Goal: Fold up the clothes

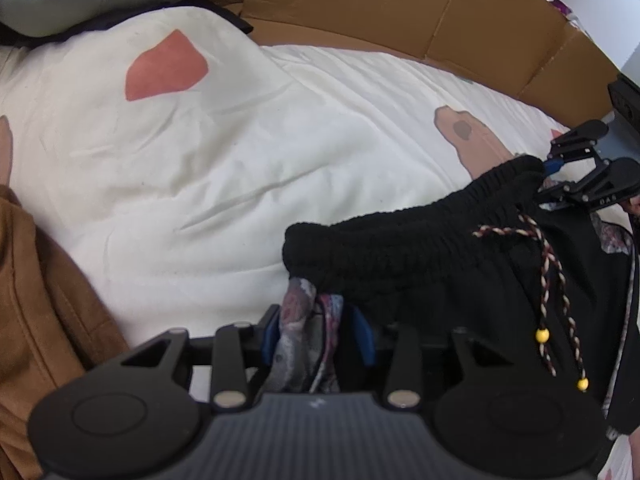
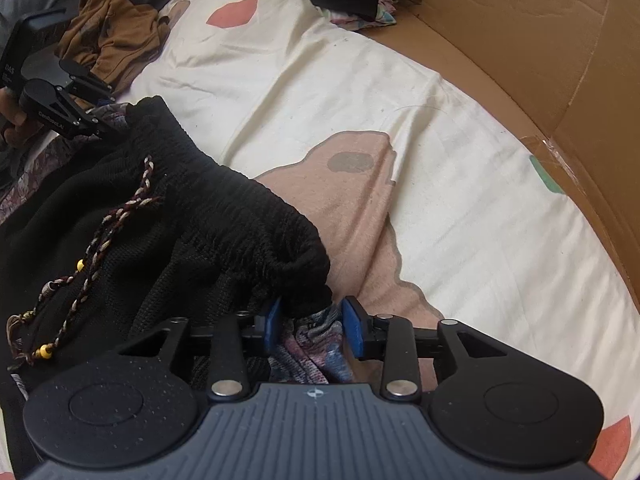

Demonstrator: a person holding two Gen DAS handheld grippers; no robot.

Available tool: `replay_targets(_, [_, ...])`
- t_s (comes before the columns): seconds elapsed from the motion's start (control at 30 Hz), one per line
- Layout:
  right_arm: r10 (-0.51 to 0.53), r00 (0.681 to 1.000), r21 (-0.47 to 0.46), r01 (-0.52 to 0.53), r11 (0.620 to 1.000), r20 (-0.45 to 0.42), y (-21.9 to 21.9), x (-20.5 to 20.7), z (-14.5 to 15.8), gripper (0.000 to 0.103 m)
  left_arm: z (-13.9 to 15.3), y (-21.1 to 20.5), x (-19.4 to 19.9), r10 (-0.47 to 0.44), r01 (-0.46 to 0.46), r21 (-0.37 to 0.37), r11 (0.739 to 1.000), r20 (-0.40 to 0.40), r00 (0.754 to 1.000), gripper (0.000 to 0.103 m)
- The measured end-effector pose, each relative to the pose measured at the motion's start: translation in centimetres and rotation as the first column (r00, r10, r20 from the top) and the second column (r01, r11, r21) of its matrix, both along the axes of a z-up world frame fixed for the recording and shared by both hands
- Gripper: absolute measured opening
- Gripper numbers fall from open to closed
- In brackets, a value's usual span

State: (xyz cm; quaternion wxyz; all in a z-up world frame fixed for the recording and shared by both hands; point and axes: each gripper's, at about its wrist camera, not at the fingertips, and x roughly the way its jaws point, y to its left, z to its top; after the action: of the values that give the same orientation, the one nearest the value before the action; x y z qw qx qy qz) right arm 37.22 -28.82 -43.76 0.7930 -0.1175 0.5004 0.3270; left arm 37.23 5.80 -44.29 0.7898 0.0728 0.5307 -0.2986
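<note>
My black shorts, ribbed at the elastic waistband with a braided, yellow-beaded drawstring dangling and a grey-pink patterned lining showing at both ends, hang stretched by the waistband just above the cream bedspread.

black ribbed waistband, upper left in right view | drawstring braided cream, maroon, black, yellow beads | grey-pink paisley lining | sheet cream, coral and tan patches | brown garment, upper left | blue pads, lower centre
</note>
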Motion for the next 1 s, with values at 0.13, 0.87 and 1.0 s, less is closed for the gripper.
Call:
replay_targets(0.13, [0.015, 1.000, 0.010, -0.015, 1.000, 0.010, 0.3, -0.3, 0.0, 0.033, 0.1, -0.1, 0.0, -0.014, 0.014, -0.003, 1.000, 0.004, 1.000, 0.019])
replay_targets(0.87, [-0.128, 0.943, -0.176, 0.188, 0.966, 0.309, -1.1, -1.3, 7.0, 0.007, 6.9, -3.9, 0.1, -0.049, 0.044, 0.024, 0.999, 0.317, 0.947, 0.007])
replay_targets(1.0, [-0.161, 0.929, -0.185, 0.232, 0.955, 0.333, -2.0, 0.0, 8.0, 0.007, 7.3, -5.1, 1.4, -0.047, 0.035, 0.038, 0.999, 0.356, 0.933, 0.007])
